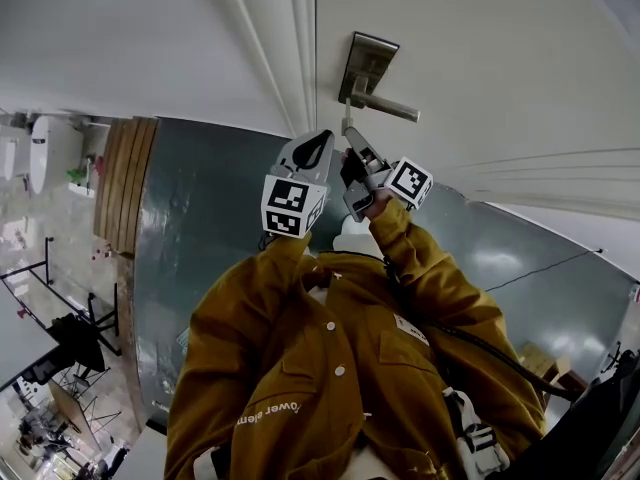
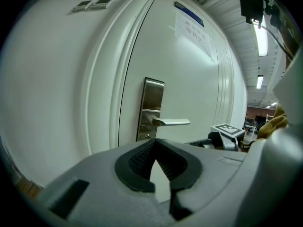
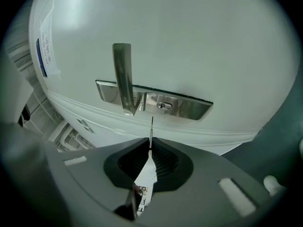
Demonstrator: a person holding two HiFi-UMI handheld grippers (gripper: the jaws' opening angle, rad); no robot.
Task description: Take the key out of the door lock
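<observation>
**q:** head view, where do the tools stand?
**a:** my left gripper (image 1: 312,146) and right gripper (image 1: 352,158) are both held up just below the brushed-steel lever handle (image 1: 388,106) on the white panelled door (image 1: 480,58).

**q:** left gripper view?
**a:** its jaws are together with nothing between them. it stands off the door, idle.

**q:** right gripper view?
**a:** its jaws are pinched on the head of the thin silver metal key (image 3: 151,129). the blade is edge-on, pointing at the small oval keyhole (image 3: 164,106) in the steel lock plate (image 3: 194,109) but apart from it, so the key is out. a white paper tag (image 3: 146,178) hangs behind the pads.

**q:** handling?
**a:** i judge the key light, stiff and slick. grip it on the flat head. the narrow blade could twist in the pads.
</observation>
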